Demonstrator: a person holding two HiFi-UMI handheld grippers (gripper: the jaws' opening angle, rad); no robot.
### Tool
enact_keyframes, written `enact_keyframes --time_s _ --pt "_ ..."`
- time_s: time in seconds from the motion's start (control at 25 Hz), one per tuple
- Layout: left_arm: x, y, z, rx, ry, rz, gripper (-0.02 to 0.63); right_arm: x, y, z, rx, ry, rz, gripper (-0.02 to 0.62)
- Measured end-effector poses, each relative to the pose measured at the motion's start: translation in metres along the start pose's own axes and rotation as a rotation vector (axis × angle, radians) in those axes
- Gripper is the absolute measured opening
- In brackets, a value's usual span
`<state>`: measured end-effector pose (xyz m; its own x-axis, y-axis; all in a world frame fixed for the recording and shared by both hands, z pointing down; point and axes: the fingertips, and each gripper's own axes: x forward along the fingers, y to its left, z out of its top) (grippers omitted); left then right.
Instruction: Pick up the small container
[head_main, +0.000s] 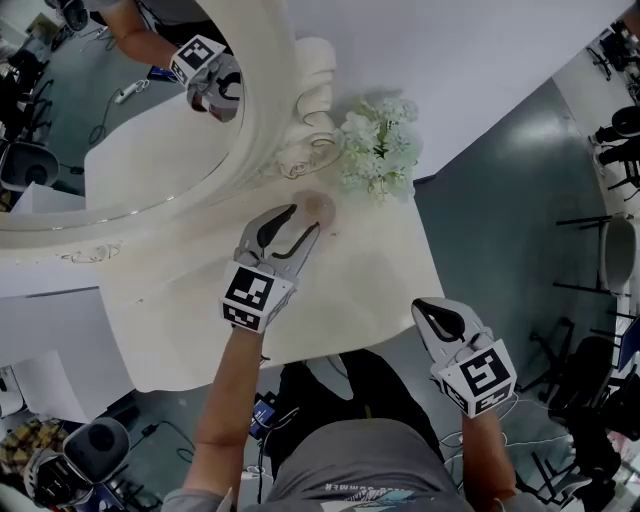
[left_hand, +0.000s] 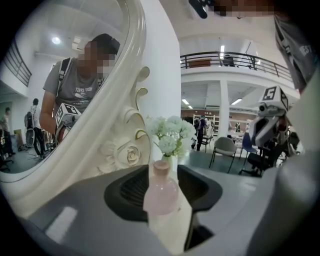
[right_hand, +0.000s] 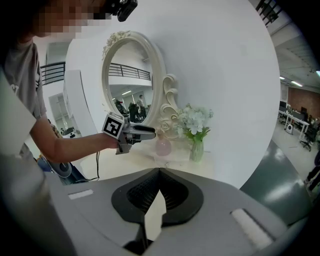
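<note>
The small container is a pale pink round-bellied bottle (head_main: 320, 208) that stands upright on the white dressing table (head_main: 370, 290), at the foot of the mirror frame. My left gripper (head_main: 304, 219) is open, with its fingertips right at the bottle. In the left gripper view the bottle (left_hand: 161, 192) stands between the two spread jaws, and the pads do not press on it. From the side, in the right gripper view, the left gripper (right_hand: 150, 132) reaches the bottle (right_hand: 163, 146) near its neck. My right gripper (head_main: 420, 305) hangs off the table's right front corner, shut and empty.
A big oval mirror (head_main: 150, 130) with a carved white frame lies behind the bottle and reflects my left gripper. A glass vase of white flowers (head_main: 378, 150) stands just right of the bottle. The table's front edge runs by my body; grey floor lies to the right.
</note>
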<state>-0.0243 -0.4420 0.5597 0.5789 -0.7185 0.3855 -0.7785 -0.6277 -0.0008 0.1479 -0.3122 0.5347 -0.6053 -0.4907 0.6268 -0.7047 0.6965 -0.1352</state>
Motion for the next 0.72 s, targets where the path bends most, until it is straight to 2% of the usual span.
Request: enact_keyframes --time_s 0.24,0.72 --pt "0.017 0.004 -0.008 -0.010 0.005 -0.007 0.207 0.006 -0.003 -0.009 0.015 0.019 0.000 0.002" --pt "0.047 0.007 -0.015 0.003 0.006 -0.012 0.215 0.015 -0.004 -0.019 0.033 0.038 0.008 0.002"
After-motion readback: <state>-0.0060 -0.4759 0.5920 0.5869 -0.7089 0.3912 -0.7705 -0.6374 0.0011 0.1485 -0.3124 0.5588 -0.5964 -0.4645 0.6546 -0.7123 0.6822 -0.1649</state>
